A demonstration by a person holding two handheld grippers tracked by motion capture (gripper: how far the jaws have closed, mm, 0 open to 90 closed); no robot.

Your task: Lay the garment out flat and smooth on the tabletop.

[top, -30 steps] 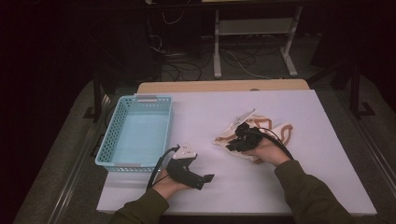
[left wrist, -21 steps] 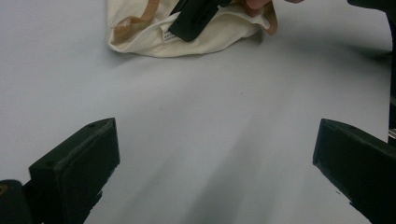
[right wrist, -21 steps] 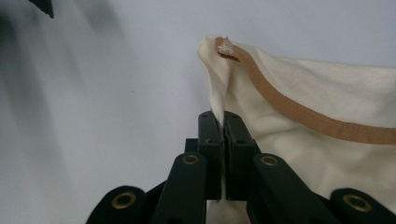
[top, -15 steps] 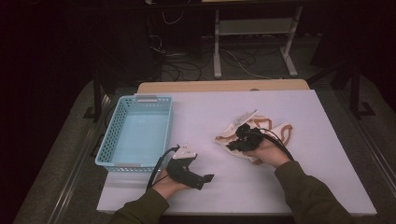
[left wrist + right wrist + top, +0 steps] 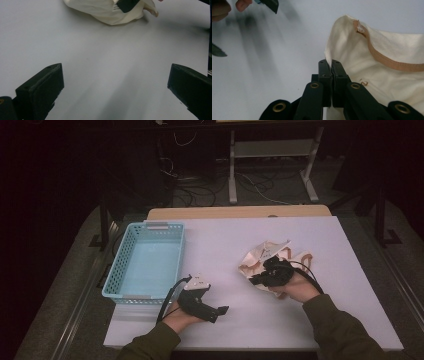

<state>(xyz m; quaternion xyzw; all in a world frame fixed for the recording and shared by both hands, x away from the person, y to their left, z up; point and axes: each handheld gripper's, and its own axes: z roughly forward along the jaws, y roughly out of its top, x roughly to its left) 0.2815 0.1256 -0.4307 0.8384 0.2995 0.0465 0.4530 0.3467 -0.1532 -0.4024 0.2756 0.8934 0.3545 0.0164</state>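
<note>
A crumpled cream cloth bag (image 5: 265,254) with tan straps (image 5: 387,63) lies on the right half of the white table (image 5: 220,245). My right gripper (image 5: 253,280) sits at the bag's near left edge. In the right gripper view its jaws (image 5: 331,66) are pressed together with a fold of the cream cloth (image 5: 384,85) pinched between the tips. My left gripper (image 5: 214,304) rests near the table's front edge, beside the basket, and points toward the bag. Its jaws (image 5: 115,82) stand wide apart over bare table, with the bag (image 5: 107,12) farther off.
A light blue plastic basket (image 5: 120,270) with nothing in it stands on the left side of the table. Behind the table is a wooden edge (image 5: 240,212), then a dark floor with cables and a metal stand (image 5: 272,155). White tabletop lies between the two grippers.
My right gripper has shifted slightly with the bag's edge in its jaws, and the cloth's left side has drawn in and bunched up. The left gripper has stayed where it was.
</note>
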